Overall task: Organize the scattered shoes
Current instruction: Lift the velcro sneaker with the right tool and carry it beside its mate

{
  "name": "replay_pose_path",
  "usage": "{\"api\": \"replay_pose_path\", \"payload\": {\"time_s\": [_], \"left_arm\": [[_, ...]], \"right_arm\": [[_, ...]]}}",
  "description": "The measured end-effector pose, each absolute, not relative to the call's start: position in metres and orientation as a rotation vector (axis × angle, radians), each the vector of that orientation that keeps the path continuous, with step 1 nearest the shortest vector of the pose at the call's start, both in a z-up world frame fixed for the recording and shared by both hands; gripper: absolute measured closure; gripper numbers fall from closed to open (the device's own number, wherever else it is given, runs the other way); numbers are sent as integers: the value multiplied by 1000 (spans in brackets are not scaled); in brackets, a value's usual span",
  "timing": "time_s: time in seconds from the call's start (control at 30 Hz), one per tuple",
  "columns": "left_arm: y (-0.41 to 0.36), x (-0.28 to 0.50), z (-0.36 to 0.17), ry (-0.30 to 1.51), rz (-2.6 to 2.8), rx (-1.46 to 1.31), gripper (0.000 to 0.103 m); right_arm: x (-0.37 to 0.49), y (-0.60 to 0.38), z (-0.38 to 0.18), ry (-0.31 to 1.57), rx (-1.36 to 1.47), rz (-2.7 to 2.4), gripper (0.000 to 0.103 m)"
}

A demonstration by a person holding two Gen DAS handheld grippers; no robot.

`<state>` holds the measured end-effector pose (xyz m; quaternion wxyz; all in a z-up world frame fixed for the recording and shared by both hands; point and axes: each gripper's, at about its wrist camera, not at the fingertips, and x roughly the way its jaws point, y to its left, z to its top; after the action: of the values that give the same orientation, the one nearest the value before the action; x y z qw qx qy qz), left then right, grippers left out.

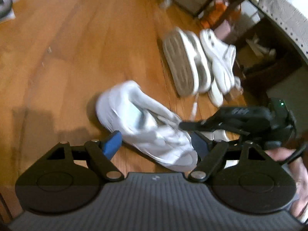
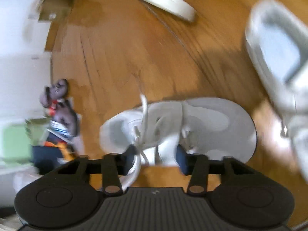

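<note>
In the left wrist view a white sneaker (image 1: 146, 127) lies on the wooden floor (image 1: 67, 57) between the blue fingers of my left gripper (image 1: 156, 144). That gripper stands open, its pads just clear of the shoe. From the right, my right gripper (image 1: 184, 125) reaches in, held by a hand (image 1: 288, 165). In the right wrist view my right gripper (image 2: 156, 155) straddles the laced upper of a second white sneaker (image 2: 202, 119). Blur hides whether its pads press on it. The first sneaker (image 2: 275, 57) lies to the right.
Two more white shoes (image 1: 184, 63) (image 1: 221, 57) lie side by side near a dark shelf (image 1: 273, 71), one on its side with the sole showing. A bed edge (image 1: 284, 15) is at the upper right. A grey plush toy (image 2: 59, 104) and white boxes (image 2: 19, 48) sit left.
</note>
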<state>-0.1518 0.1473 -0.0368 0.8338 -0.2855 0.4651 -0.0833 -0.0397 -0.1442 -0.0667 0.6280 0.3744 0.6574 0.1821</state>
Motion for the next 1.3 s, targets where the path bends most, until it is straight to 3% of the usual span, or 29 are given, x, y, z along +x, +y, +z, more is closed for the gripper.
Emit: {"api": "replay_pose_path", "payload": {"time_s": [0.07,0.13,0.33,0.63,0.8,1.03,1.3], "left_arm": [[140,-146,-48,1062,-175,-568,24],[135,-143,-54,1106,-167,-550,24],[133,-141,-74,1223,-136,-589,20],[131,-143,-82,1258,-221,-650,19],[143,-143,-111,1306,-309,-902,16],[159,-149,-99,1286,-116,-755,16],[193,-160,-111,1253,-83,-988,15]], "right_arm": [[-47,-148,-57,1425,796,466,53],[-53,-142,-42,1325,631,513,28],[-80,-105,-6,1069,-13,630,27],[-89,-93,-10,1072,-82,673,19],[-102,-96,-2,1045,-236,682,18],[-110,-92,-15,1058,-301,764,9],[-117,-66,-33,994,-502,814,9]]}}
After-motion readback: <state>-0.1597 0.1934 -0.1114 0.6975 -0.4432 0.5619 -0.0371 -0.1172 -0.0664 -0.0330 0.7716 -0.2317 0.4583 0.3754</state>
